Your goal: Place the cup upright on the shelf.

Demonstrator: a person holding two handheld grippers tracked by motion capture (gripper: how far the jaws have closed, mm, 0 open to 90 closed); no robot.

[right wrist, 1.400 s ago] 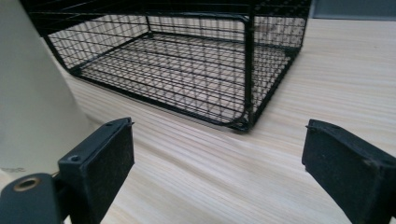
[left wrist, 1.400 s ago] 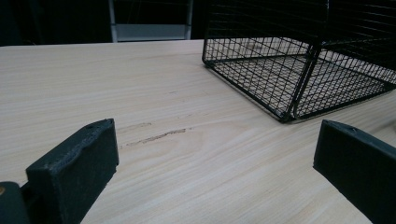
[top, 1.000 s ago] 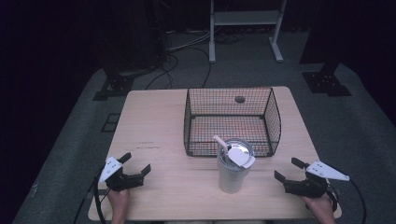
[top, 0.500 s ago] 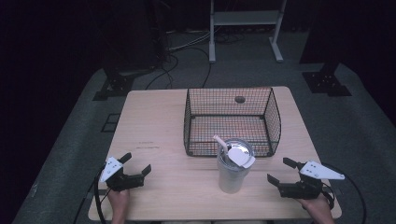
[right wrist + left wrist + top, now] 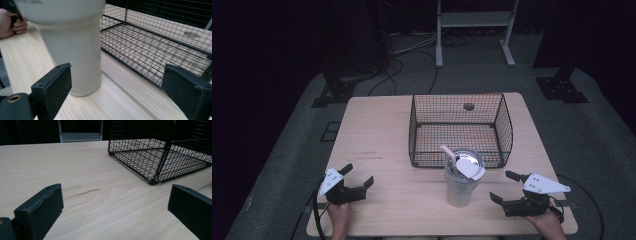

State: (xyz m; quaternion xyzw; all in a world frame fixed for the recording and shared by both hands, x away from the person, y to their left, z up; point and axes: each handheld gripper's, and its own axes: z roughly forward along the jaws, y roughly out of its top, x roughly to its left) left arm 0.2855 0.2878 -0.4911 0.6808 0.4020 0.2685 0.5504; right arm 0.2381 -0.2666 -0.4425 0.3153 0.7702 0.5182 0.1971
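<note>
A pale plastic tumbler with a lid and a straw stands on the wooden table, just in front of a black wire basket. My right gripper rests open to the tumbler's right, near the front edge. In the right gripper view the tumbler stands close ahead, left of the line between the wide-apart jaws of the right gripper, with the basket behind. My left gripper lies open at the front left, with nothing between the jaws of the left gripper.
The basket is empty and takes up the middle-right of the table. A small dark round spot sits on the tabletop behind it. A hand holds the other gripper beyond the tumbler. Cables and stand legs cover the dark floor around the table.
My right gripper has slid left toward the tumbler and a little nearer the front edge, still open. The left gripper, tumbler and basket have stayed put.
</note>
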